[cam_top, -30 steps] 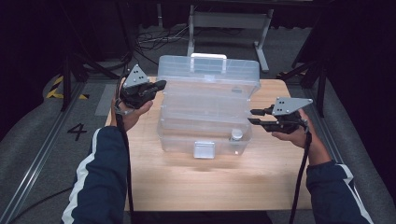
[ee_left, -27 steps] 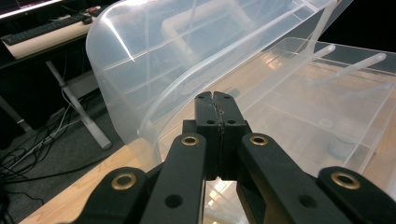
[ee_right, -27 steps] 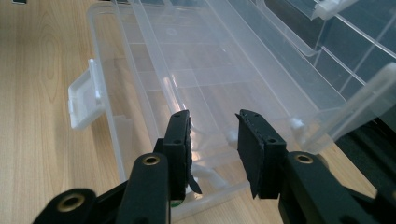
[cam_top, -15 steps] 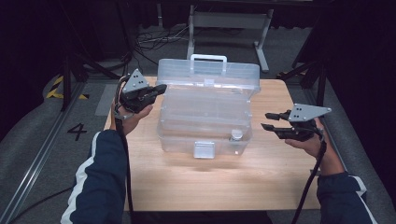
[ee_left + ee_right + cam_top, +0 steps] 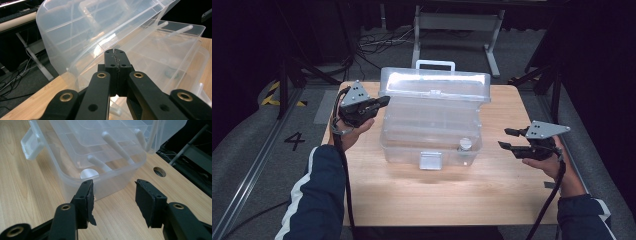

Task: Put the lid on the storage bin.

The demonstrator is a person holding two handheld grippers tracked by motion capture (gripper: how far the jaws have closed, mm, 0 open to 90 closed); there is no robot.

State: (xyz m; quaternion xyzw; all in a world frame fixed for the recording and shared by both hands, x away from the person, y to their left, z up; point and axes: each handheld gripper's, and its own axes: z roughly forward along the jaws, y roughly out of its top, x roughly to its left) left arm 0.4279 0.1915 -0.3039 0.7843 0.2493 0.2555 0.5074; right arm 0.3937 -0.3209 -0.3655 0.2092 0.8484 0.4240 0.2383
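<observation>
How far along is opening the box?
The lid is up and tilted back, and the trays are fanned out. The left tool, shut, sits at the lid's edge. The right tool has just been opening, nothing between its jaws, off the box. The small cap remains inside.

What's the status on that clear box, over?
Left gripper shut at the raised lid edge. Right gripper empty, jaws just opening, clear of the box. Nothing in the way.

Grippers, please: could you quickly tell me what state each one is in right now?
Left gripper: shut, tips against the clear box's raised lid, nothing between the pads.
Right gripper: open and empty, jaws just opening, beside the clear box.
</observation>
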